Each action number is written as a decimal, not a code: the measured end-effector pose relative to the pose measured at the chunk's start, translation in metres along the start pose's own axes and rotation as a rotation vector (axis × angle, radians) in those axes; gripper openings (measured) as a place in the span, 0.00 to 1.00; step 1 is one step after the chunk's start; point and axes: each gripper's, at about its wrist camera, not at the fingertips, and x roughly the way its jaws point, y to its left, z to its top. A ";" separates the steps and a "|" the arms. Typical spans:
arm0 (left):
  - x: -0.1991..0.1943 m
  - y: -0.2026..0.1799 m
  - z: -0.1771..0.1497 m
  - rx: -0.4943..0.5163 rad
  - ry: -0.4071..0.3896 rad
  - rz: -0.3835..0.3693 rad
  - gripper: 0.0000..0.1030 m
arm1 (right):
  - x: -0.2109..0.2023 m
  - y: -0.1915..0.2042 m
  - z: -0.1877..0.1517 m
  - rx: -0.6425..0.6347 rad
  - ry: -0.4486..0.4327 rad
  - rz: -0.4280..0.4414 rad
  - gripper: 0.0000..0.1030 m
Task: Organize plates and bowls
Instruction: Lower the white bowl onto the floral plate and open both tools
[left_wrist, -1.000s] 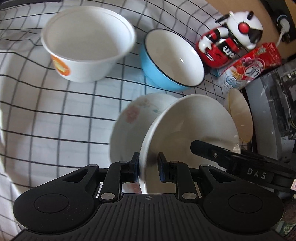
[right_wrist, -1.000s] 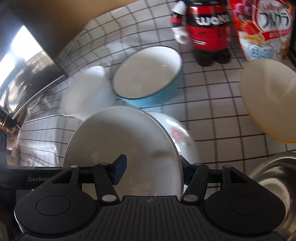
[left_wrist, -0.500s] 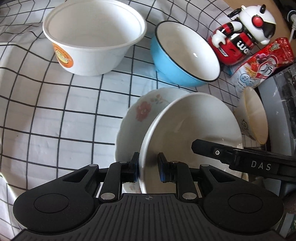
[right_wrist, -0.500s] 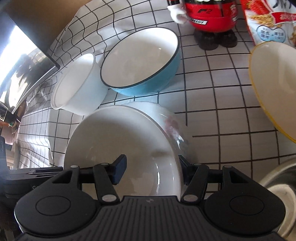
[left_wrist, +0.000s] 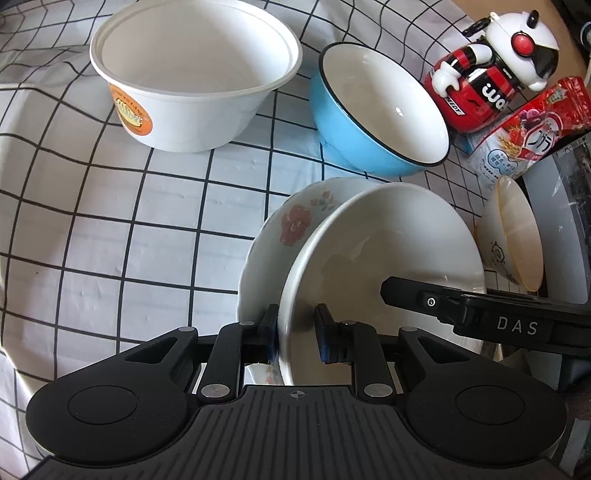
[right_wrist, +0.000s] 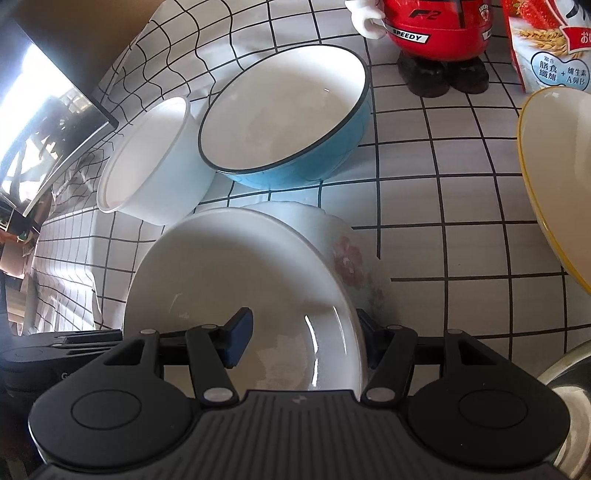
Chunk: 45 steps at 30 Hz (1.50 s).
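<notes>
You have a white cloth with a black grid pattern (left_wrist: 155, 206) covering the whole surface, with some wrinkles and folds at its far left edge. At the back stands a toy figure (left_wrist: 491, 70) with a red and black body and a white round head; the word "SPEEDY" is printed on its side. Just beside it, on the right, a red snack bag (left_wrist: 524, 133) with Japanese text leans close to the figure. At the near right corner in the right wrist view you see part of a shiny metal rim (right_wrist: 565, 373); what it belongs to is not clear.
</notes>
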 end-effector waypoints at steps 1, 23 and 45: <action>0.000 0.000 -0.001 0.008 -0.004 0.000 0.23 | 0.000 0.001 -0.001 -0.005 -0.003 -0.003 0.58; -0.019 -0.001 -0.004 0.122 -0.135 0.014 0.22 | -0.009 -0.003 -0.008 -0.003 -0.029 -0.001 0.58; -0.031 0.001 -0.017 0.065 -0.103 -0.023 0.27 | -0.041 0.006 -0.045 -0.037 -0.178 -0.066 0.59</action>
